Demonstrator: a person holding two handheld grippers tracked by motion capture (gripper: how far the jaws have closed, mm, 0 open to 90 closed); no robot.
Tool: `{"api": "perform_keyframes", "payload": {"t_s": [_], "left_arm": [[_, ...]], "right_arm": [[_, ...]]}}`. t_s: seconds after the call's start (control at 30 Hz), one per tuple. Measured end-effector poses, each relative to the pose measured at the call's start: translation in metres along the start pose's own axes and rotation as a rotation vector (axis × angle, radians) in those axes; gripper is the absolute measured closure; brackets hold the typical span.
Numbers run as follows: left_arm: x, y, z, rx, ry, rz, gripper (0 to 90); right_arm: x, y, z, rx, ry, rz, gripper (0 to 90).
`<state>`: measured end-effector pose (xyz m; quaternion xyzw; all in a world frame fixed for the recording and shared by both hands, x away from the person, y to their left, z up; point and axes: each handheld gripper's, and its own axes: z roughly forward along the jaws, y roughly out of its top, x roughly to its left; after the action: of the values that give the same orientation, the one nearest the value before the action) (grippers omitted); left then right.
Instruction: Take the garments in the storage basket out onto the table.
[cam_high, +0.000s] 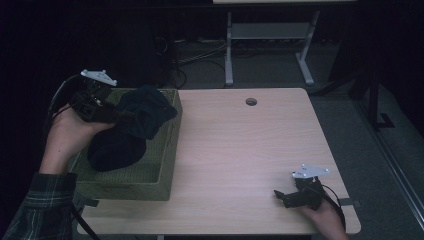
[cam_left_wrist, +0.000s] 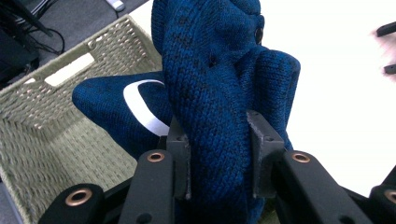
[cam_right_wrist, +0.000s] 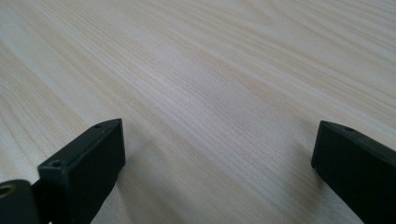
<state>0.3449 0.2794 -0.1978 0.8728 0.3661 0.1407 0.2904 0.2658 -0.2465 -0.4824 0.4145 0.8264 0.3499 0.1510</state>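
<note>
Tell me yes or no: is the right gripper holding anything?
No, the right gripper has its jaws wide apart over the bare wooden table, nothing between them.

Basket wall flanks knit garment; table right of basket open.

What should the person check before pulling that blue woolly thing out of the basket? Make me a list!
1. Grip: the left gripper has its jaws pressed on a fold of the blue knit garment. Ok.
2. Garment clear of the basket: much of it hangs inside, over the rim. Not ok yet.
3. Snagging on the weave: the underside of the garment is hidden. Cannot tell.
4. Landing spot: the table beside the basket is bare wood. Ok.
5. Right gripper: jaws wide apart with nothing between them, low over the table's near right part, away from the basket. Ok.
6. Basket staying put: nothing holds it down. Cannot tell.
</note>
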Motion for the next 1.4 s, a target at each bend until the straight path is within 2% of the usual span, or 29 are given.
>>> {"api": "perform_keyframes", "payload": {"t_s": [0.3,0.7,0.83,1.3,1.4], "left_arm": [[-0.017,0.025,-0.004,-0.011,-0.030,0.032,66.8],[-0.039,0.050,0.000,-0.025,-0.086,0.074,66.9],[-0.047,0.059,0.005,-0.040,-0.112,0.088,66.9],[-0.075,0.088,0.033,-0.040,-0.180,0.135,66.9],[-0.086,0.096,0.043,-0.046,-0.199,0.150,66.9]], "right_arm": [[0.000,0.000,0.000,0.000,-0.002,-0.002,2.4],[0.000,0.000,0.000,0.001,0.000,-0.002,2.4],[0.000,0.000,0.000,0.000,0.000,-0.002,2.5],[0.000,0.000,0.000,0.001,-0.001,-0.003,2.4],[0.000,0.000,0.000,0.002,-0.001,-0.004,2.4]]}}
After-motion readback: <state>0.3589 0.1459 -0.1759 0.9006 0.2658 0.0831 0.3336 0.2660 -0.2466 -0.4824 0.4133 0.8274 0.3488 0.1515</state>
